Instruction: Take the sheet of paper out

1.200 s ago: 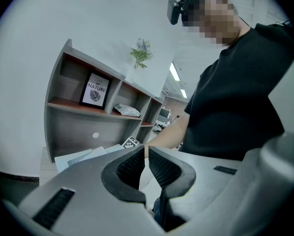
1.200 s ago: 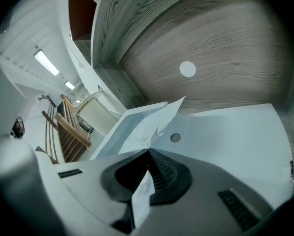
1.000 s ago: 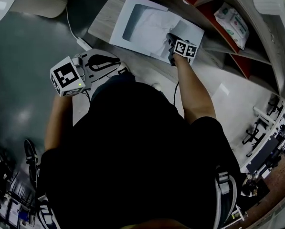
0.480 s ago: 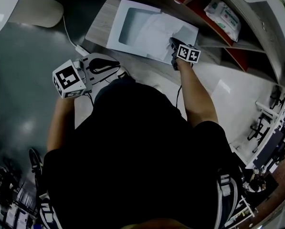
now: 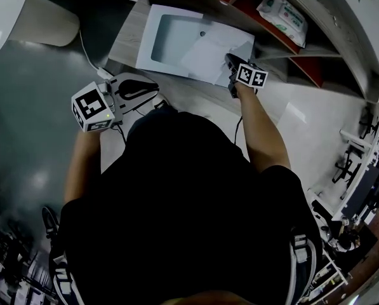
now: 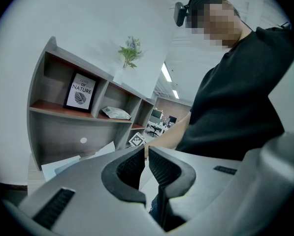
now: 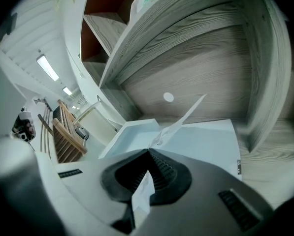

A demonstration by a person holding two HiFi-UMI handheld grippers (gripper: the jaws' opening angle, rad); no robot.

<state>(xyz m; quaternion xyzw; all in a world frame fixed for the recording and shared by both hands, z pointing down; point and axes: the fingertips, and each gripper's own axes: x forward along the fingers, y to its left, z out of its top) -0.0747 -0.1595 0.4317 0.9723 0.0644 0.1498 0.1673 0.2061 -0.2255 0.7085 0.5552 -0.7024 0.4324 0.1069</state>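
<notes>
Clamping sheet of paper (image 5: 205, 57): right claw (image 7: 148, 152). Left claw (image 6: 147, 149) together, empty. Framed print (image 6: 81, 91) reads "OF NATURE".

The wood-grain table (image 5: 127, 43) carried one white box (image 5: 170, 40), lying flat with its open side up, toward the table's eleven o'clock end. At two o'clock from the box stood a shelf unit (image 5: 316, 56), where a pack of wipes (image 5: 281, 19) lay on a red shelf. In the left gripper view a framed print (image 6: 81, 91) stood at ten o'clock from that pack, in the neighbouring compartment. A plant (image 6: 129, 53) stood on the unit's top.
</notes>
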